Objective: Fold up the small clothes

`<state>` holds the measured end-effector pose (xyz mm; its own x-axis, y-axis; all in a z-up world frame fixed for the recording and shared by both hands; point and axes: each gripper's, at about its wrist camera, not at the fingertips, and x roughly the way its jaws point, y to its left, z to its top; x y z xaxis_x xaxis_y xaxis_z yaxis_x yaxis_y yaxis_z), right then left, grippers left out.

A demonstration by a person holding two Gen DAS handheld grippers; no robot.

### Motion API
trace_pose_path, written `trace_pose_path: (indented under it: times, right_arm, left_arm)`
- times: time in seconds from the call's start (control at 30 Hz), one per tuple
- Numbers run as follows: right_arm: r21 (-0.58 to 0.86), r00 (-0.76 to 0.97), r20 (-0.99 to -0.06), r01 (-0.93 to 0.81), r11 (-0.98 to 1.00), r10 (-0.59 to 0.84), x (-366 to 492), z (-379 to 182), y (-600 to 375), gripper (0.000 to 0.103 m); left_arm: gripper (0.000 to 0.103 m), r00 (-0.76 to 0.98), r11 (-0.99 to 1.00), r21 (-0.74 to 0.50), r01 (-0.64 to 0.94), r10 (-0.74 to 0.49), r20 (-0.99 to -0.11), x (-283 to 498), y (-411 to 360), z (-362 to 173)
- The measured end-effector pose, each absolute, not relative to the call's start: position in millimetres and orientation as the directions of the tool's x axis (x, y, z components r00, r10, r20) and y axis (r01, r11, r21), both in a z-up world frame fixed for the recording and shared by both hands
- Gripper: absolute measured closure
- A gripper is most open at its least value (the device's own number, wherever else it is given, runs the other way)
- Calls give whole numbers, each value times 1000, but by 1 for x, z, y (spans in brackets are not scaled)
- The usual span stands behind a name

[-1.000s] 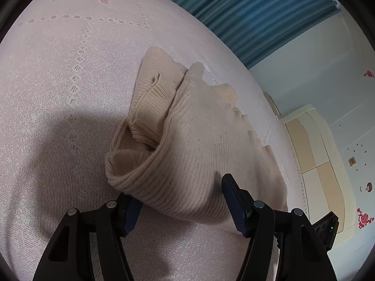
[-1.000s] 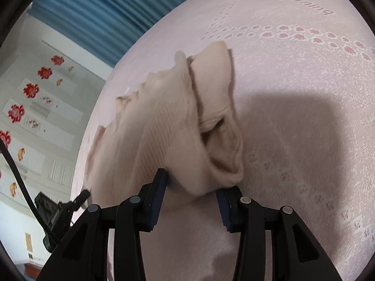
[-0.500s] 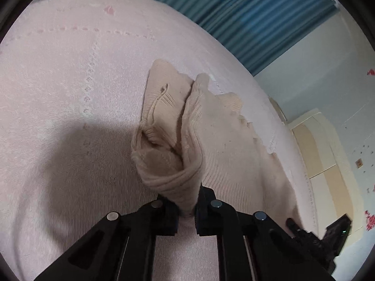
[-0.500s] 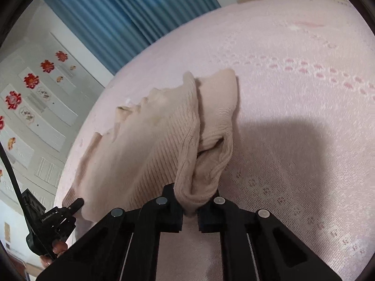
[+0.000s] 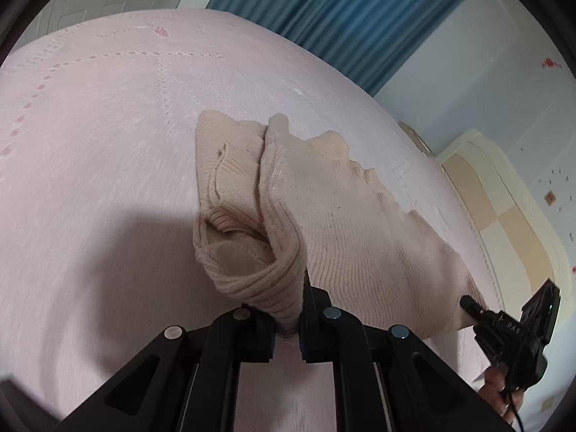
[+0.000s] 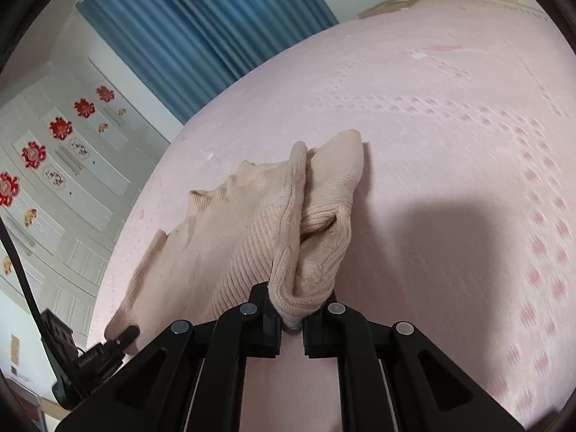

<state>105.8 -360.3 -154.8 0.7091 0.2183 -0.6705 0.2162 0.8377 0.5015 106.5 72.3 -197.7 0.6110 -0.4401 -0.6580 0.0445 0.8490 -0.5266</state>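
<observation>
A small beige ribbed knit garment [image 5: 324,208] lies on a pink bedspread [image 5: 108,126], its near edge lifted. My left gripper [image 5: 287,327] is shut on the garment's near left corner, the knit bunched between its pads. In the right wrist view the same beige garment [image 6: 252,237] stretches away to the left, and my right gripper [image 6: 291,327] is shut on its near right corner. The far scalloped edge [image 6: 230,183] still rests on the bedspread [image 6: 450,144]. Each gripper shows in the other's view at the frame edge.
Blue curtains [image 5: 352,18] hang behind the bed. A cream and beige headboard [image 5: 504,198] stands at the right of the left wrist view. White cabinet doors with red flower stickers [image 6: 46,151] are at the left of the right wrist view. A hand [image 5: 498,388] holds the other gripper.
Both grippers went from open around the garment's near corners to shut on them. They have since lifted and drawn the near edge toward me, so more bedspread shows beyond the garment.
</observation>
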Motion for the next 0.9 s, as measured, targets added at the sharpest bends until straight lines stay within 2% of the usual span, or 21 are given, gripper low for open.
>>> trace_pose_path:
  times: [0.17, 0.2, 0.27, 0.33, 0.37, 0.47, 0.73, 0.9]
  right_arm:
    - [458, 679, -705, 217, 862, 204, 67, -152, -357, 93]
    - [437, 666, -721, 224, 871, 191, 63, -151, -356, 88]
    - [398, 649, -743, 231, 888, 164, 59, -148, -355, 82]
    - [368, 642, -751, 215, 904, 153, 53, -142, -351, 81]
    - [344, 643, -754, 210, 915, 136, 52, -138, -348, 80]
    - [243, 625, -777, 192, 951, 72, 49, -129, -333, 72]
    - [107, 640, -767, 58, 993, 45, 58, -108, -274, 72]
    - [56, 667, -743, -20, 998, 55, 67, -124, -230, 69]
  left_arm:
    - [91, 596, 849, -526, 50, -448, -666, 79, 79, -197]
    - [89, 591, 853, -520, 45, -443, -674, 80, 82, -197]
    - [81, 579, 857, -515, 22, -431, -693, 82, 88, -198]
    - [58, 571, 858, -513, -20, -411, -711, 85, 97, -202]
    - [55, 570, 855, -517, -37, -407, -714, 84, 99, -202]
    - [54, 562, 816, -573, -68, -444, -698, 88, 108, -207]
    - [51, 570, 839, -543, -32, -431, -700, 83, 104, -205]
    - [51, 575, 847, -530, -22, -423, -700, 86, 102, -203]
